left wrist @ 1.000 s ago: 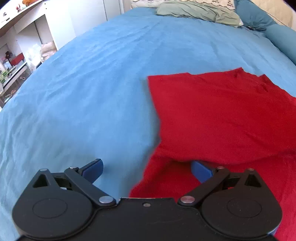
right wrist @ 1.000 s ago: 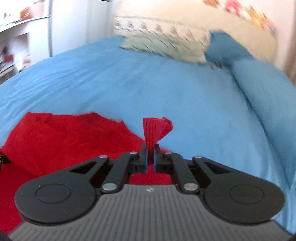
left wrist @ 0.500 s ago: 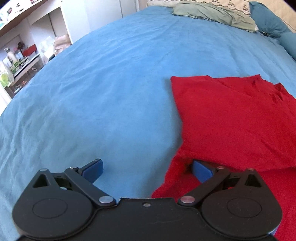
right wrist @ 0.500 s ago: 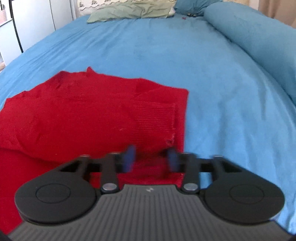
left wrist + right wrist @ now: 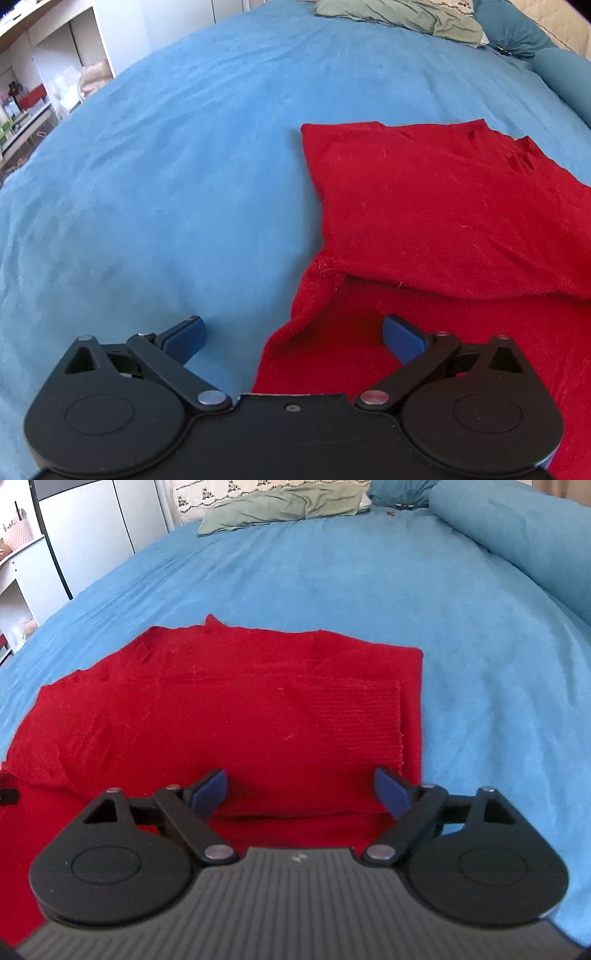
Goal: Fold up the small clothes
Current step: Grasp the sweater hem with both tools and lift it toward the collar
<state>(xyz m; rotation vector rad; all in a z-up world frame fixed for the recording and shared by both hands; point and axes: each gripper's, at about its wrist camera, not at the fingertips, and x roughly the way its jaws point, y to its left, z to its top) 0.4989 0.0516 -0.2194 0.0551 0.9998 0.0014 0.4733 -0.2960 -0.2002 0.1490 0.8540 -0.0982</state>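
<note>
A red knit garment (image 5: 443, 214) lies on the blue bedspread (image 5: 166, 184), its upper part folded over the lower. In the right wrist view the same red garment (image 5: 229, 709) shows a ribbed cuff (image 5: 362, 712) laid flat on top near its right edge. My left gripper (image 5: 293, 332) stands open over the garment's left edge, one blue pad over the bedspread, the other over red cloth. My right gripper (image 5: 301, 784) hangs just above the fold's near edge; its jaws are opening wide, no pad pressing the cloth.
A green pillow (image 5: 280, 502) and a blue bolster (image 5: 517, 535) lie at the head of the bed. White shelves with small items (image 5: 33, 96) stand off the bed's left side. The bedspread (image 5: 480, 664) stretches bare to the right of the garment.
My right gripper let go of the red cuff it was pinching; the cuff now lies flat on the garment and the jaws have spread wide. The left gripper stayed open.
</note>
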